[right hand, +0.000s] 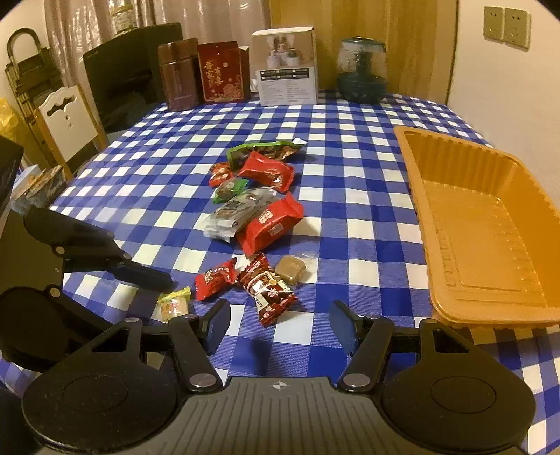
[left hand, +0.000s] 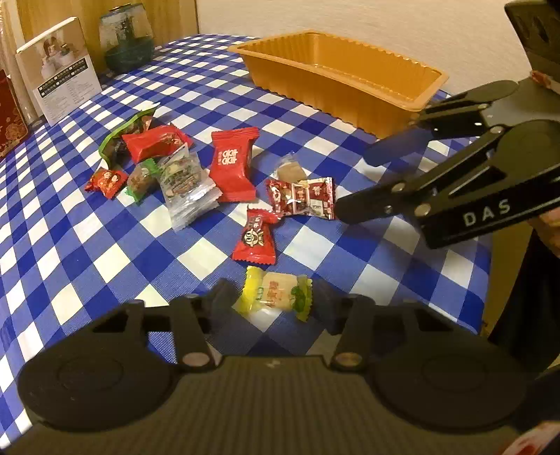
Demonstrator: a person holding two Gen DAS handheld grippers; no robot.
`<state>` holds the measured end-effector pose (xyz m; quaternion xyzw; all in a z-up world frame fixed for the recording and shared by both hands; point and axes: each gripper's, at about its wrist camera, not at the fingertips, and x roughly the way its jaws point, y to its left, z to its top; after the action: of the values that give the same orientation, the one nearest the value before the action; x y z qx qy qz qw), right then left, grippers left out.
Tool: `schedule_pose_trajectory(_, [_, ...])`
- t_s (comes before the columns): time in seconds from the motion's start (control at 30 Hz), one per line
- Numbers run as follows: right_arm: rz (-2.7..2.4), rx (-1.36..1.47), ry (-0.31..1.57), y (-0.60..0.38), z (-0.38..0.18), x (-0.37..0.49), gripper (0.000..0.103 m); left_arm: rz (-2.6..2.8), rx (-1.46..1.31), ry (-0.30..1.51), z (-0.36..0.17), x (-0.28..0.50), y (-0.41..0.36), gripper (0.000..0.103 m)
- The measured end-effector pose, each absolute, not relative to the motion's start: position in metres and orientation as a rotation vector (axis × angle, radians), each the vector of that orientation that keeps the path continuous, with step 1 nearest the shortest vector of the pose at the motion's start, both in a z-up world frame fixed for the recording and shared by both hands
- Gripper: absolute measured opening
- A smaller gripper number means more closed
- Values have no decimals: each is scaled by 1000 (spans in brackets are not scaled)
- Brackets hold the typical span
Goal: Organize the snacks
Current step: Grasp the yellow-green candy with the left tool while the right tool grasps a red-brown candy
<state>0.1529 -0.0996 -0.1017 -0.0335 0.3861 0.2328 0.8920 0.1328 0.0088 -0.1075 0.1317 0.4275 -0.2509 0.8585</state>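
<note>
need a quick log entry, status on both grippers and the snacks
Left gripper closed around yellow candy. Right gripper open, red-white packet just ahead. Orange tray empty. Path to it unobstructed.

Both black grippers, left gripper and right gripper, have silver pivot screws and dark-blue-padded jaws.

Home dining rm: blue-and-white checked cloth on the table, white carved wooden chair, pale curtains behind, beige wall sockets.
</note>
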Motion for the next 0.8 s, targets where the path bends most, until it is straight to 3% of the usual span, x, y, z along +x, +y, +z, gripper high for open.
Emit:
schedule_pose_trajectory(0.1, [494,-79,800,-97,-103,154,64,-528,279,898,-106,132,7,31])
schedule_pose_trajectory(0.2, [499,-88,798,-95,-105,157,64,-520,297,891,-105,131,5,27])
schedule_pose_trajectory(0.73, [544,-178,770,-78,-114,163,63,-439,252,885,-97,133,21,26])
schedule_pose_trajectory(0.8, [547,-200,769,-75,-117,166,58,-436,243,883,-97,134,23,26])
